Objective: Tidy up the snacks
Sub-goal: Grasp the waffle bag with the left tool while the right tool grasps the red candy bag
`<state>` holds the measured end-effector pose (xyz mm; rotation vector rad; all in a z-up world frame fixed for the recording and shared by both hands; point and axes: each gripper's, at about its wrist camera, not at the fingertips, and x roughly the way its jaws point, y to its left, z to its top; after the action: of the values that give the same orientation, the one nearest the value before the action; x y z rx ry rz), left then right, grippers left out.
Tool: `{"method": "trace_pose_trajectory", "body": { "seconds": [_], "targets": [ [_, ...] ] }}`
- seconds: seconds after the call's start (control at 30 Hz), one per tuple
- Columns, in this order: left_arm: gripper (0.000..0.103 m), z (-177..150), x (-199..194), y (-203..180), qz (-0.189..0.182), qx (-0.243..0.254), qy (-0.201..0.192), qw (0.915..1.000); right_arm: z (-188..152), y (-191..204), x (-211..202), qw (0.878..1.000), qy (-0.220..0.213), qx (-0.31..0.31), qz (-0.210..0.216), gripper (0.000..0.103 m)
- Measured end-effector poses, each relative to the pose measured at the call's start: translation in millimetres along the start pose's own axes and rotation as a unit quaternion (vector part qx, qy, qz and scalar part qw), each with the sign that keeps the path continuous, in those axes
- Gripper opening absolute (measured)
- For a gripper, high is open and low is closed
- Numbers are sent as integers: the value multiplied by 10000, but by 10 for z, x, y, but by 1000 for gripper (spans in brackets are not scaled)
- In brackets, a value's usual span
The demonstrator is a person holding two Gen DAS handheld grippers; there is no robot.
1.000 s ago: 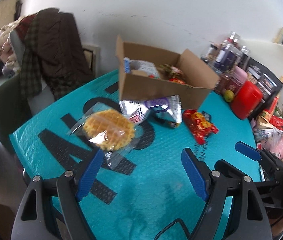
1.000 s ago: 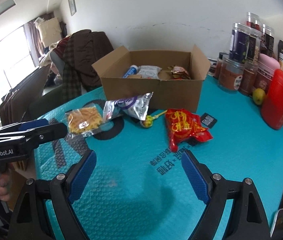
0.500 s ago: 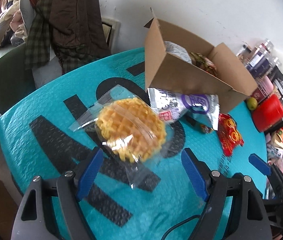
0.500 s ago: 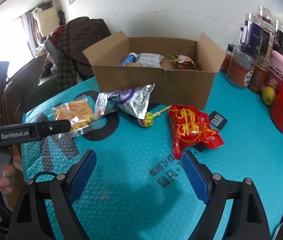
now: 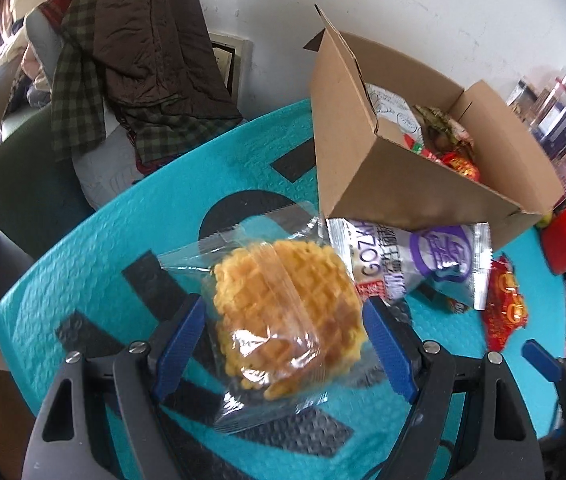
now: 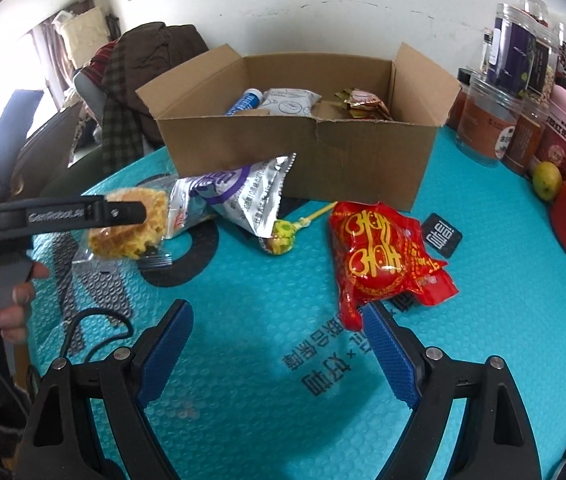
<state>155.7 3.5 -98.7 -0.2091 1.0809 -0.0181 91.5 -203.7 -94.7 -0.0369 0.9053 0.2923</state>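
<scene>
The left claw [image 5: 283,344] stands open astride the wrapped waffle [image 5: 287,320], its blue pads beside the wrapper, not pressing it. The waffle lies on the teal bench [image 5: 83,264], its edge against the silver pouch [image 5: 411,260] before the box [image 5: 395,184]. The right view alone shows a lollipop [image 6: 283,232] by the pouch, the whole red packet [image 6: 383,260] and a hand [image 6: 7,304] on the left claw's handle. The right claw [image 6: 279,344] hangs open over bare bench, the red packet's corner just by its right pad.
</scene>
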Motion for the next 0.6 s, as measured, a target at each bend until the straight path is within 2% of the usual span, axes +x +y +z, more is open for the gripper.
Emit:
{"method": "trace_pose_trajectory", "body": {
  "seconds": [0.1, 0.17, 0.23, 0.27, 0.33, 0.4, 0.47, 0.5, 0.53, 0.6],
  "targets": [
    [82, 31, 63, -73, 202, 177, 48, 9996, -2, -29, 10, 10000, 15, 26, -48, 88],
    [94, 45, 129, -117, 200, 283, 156, 9993, -3, -67, 7, 9999, 4, 72, -111, 88],
    [96, 26, 264, -163, 296, 395, 469, 9977, -3, -104, -13, 9997, -44, 140, -198, 88],
    [97, 6, 289, -182, 363, 462, 496, 9970, -3, -124, -38, 9994, -106, 170, -282, 88],
    [98, -47, 270, -241, 554, 667, 262, 9959, 11, -161, -69, 9982, -234, 176, -521, 88],
    [98, -78, 260, -227, 535, 609, 163, 9966, 12, -198, -101, 9951, -370, 118, -907, 88],
    [98, -110, 223, -195, 460, 557, -6, 9974, 20, -248, -115, 9930, -436, 114, -1092, 88],
    [95, -140, 199, -180, 433, 541, -90, 9976, 28, -291, -107, 9926, -447, 174, -1114, 88],
    [87, -170, 161, -163, 426, 516, -226, 9975, 34, -312, -94, 9926, -449, 221, -1108, 88],
    [84, -210, 136, -178, 413, 598, -284, 9969, 48, -377, -54, 9928, -441, 329, -1067, 88]
  ]
}}
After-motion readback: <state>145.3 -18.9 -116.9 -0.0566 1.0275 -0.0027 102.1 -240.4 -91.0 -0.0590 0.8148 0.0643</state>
